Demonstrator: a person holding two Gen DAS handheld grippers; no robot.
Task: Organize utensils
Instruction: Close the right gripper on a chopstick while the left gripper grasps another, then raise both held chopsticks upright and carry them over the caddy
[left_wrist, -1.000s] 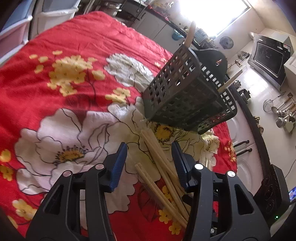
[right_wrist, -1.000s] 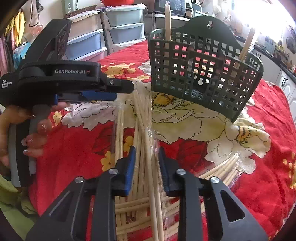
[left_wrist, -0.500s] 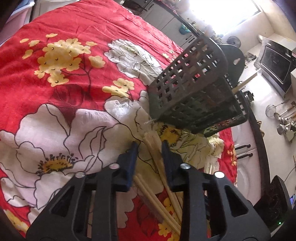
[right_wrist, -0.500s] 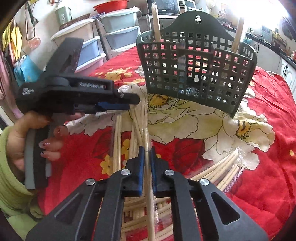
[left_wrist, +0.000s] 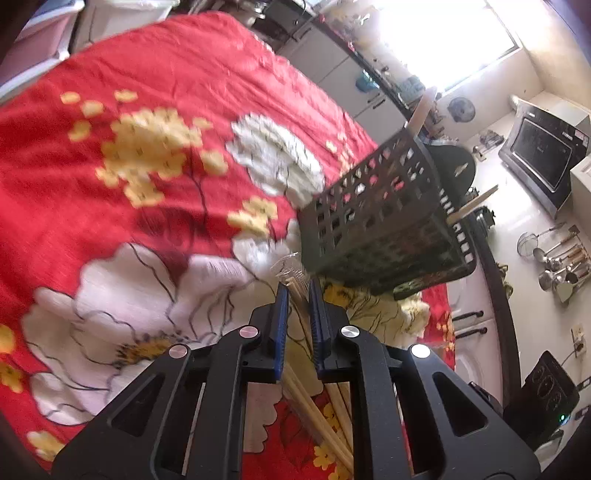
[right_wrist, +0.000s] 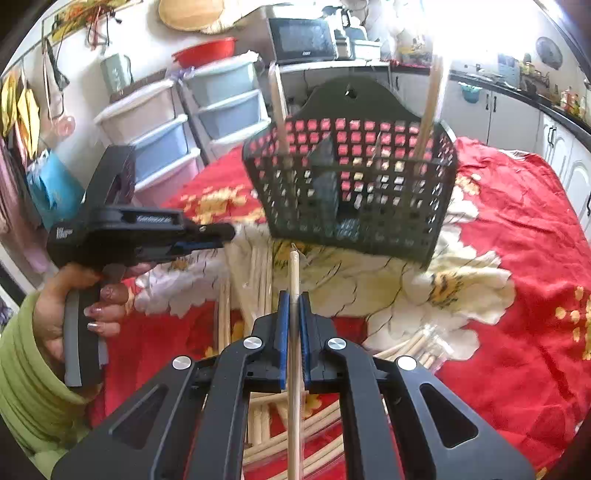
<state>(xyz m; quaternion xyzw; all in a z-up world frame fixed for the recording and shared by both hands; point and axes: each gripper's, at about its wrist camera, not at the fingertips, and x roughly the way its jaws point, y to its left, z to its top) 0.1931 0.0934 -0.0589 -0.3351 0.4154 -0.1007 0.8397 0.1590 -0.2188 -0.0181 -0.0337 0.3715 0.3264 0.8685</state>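
A dark green slotted utensil basket (right_wrist: 351, 188) stands on the red floral cloth (right_wrist: 517, 229), with two wooden sticks (right_wrist: 430, 107) upright in it; it also shows in the left wrist view (left_wrist: 380, 218). My right gripper (right_wrist: 293, 299) is shut on a wrapped pair of chopsticks (right_wrist: 293, 269), lifted and pointing at the basket. My left gripper (left_wrist: 295, 291) is shut on a wrapped pair of chopsticks (left_wrist: 295, 275) just in front of the basket; it also shows at the left of the right wrist view (right_wrist: 221, 236). Several more chopsticks (right_wrist: 258, 273) lie on the cloth.
Plastic drawer units (right_wrist: 166, 133) stand behind the table on the left. A microwave (right_wrist: 301, 38) and counters (right_wrist: 517, 107) are at the back. Hanging ladles (left_wrist: 557, 258) and a wall oven (left_wrist: 543, 155) show at the right of the left wrist view.
Both grippers closed from open onto chopsticks. The right gripper has lifted its pair off the pile toward the basket; the left gripper has moved up close to the basket.
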